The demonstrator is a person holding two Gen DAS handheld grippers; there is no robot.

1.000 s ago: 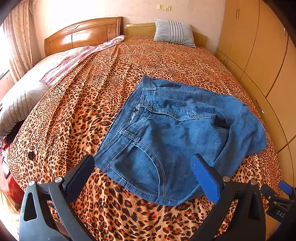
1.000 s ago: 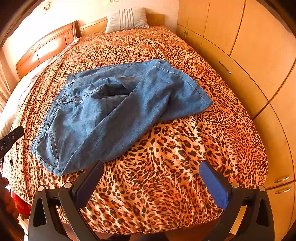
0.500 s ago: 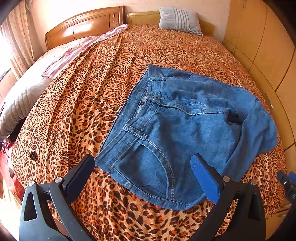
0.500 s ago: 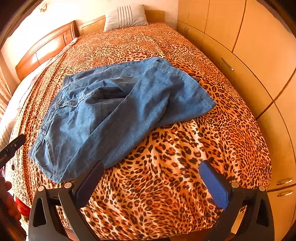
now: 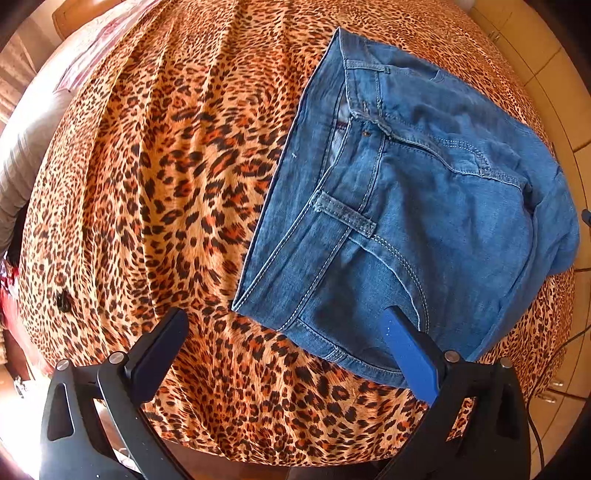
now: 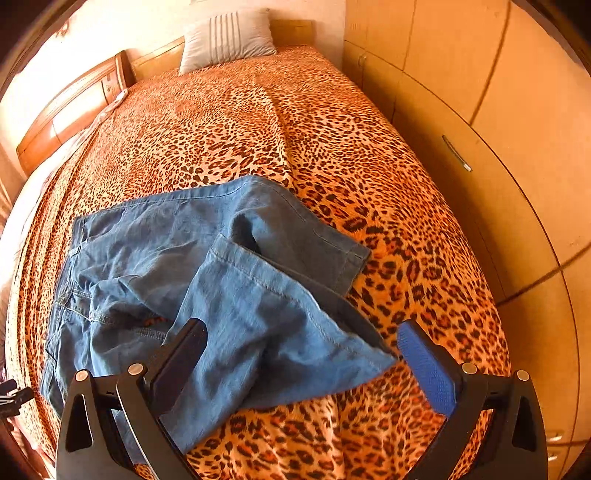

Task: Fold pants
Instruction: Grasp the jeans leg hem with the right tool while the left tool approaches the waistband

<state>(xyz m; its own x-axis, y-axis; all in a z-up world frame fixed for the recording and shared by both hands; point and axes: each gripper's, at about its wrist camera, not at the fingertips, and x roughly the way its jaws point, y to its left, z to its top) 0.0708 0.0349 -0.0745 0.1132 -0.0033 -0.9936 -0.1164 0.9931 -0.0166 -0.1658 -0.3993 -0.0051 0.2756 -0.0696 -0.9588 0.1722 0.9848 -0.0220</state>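
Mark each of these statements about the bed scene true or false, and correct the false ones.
1. The jeans lie on a leopard-print bedspread. True.
2. The left hand-held gripper is shut on the waistband. False: it is open, holding nothing.
3. A pale striped pillow sits at the head of the bed. True.
4. The right hand-held gripper is open above a trouser leg. True.
5. The jeans are already folded into a neat square. False: they lie loosely, one leg over the other.
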